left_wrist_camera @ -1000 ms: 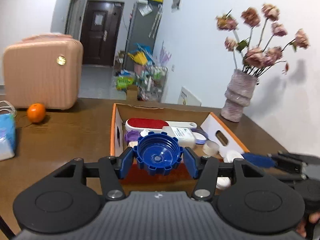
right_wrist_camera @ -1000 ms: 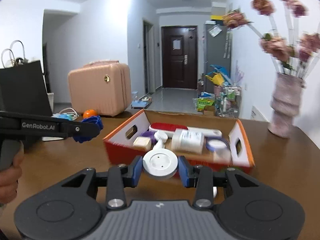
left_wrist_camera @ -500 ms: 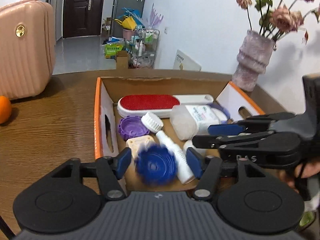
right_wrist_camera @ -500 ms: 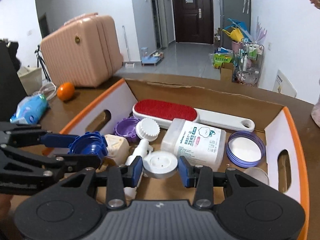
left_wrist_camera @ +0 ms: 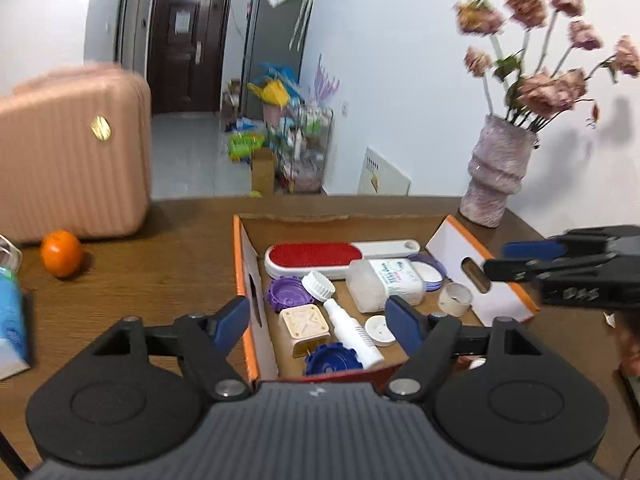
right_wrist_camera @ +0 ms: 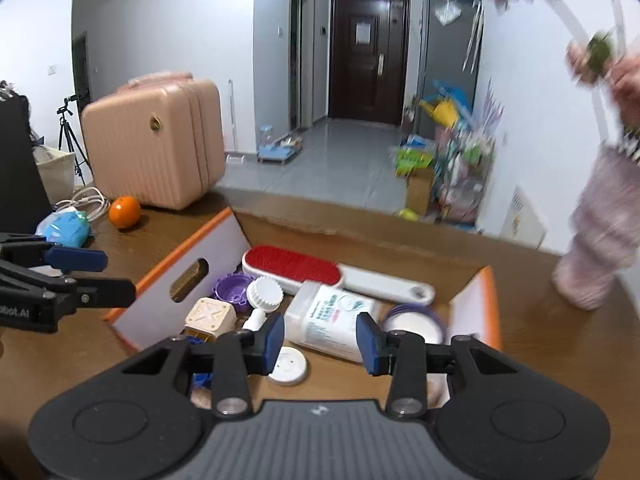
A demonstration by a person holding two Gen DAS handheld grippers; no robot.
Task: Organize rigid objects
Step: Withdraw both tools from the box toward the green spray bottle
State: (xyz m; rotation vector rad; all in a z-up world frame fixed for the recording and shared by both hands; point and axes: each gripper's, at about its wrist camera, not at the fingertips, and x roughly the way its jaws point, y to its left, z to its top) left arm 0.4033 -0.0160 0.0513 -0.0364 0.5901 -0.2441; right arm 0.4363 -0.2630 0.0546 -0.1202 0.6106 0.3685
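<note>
Brown wooden table [left_wrist_camera: 160, 256]: I see a pink ribbed hard-shell suitcase [left_wrist_camera: 68, 160] standing on its far left, with a round orange fruit [left_wrist_camera: 61, 253] just in front.
Left gripper [left_wrist_camera: 318, 320]: my blue-padded jaws are opening wide with nothing between them, poised over the near edge of the box.
Orange-and-white cardboard box [left_wrist_camera: 245, 280]: sits open mid-table.
Box contents, left part: purple ridged plastic cap [left_wrist_camera: 289, 293]; cream square plastic cap [left_wrist_camera: 305, 322]; dark blue toothed plastic cap [left_wrist_camera: 332, 360] lying free on the box floor by the near wall.
Box contents, middle: white spray bottle [left_wrist_camera: 349, 330] lying flat; red-faced white lint brush [left_wrist_camera: 320, 257] along the far wall; small white round disc [right_wrist_camera: 287, 367].
Right gripper [right_wrist_camera: 320, 344]: my jaws are opening, empty; the disc lies on the box floor beneath them, free of both pads.
Box contents, right part: clear tub with printed label [right_wrist_camera: 332, 322]; purple-rimmed white lid [right_wrist_camera: 414, 322].
Far right: mauve textured vase [left_wrist_camera: 496, 178] of dried pink flowers on the table.
</note>
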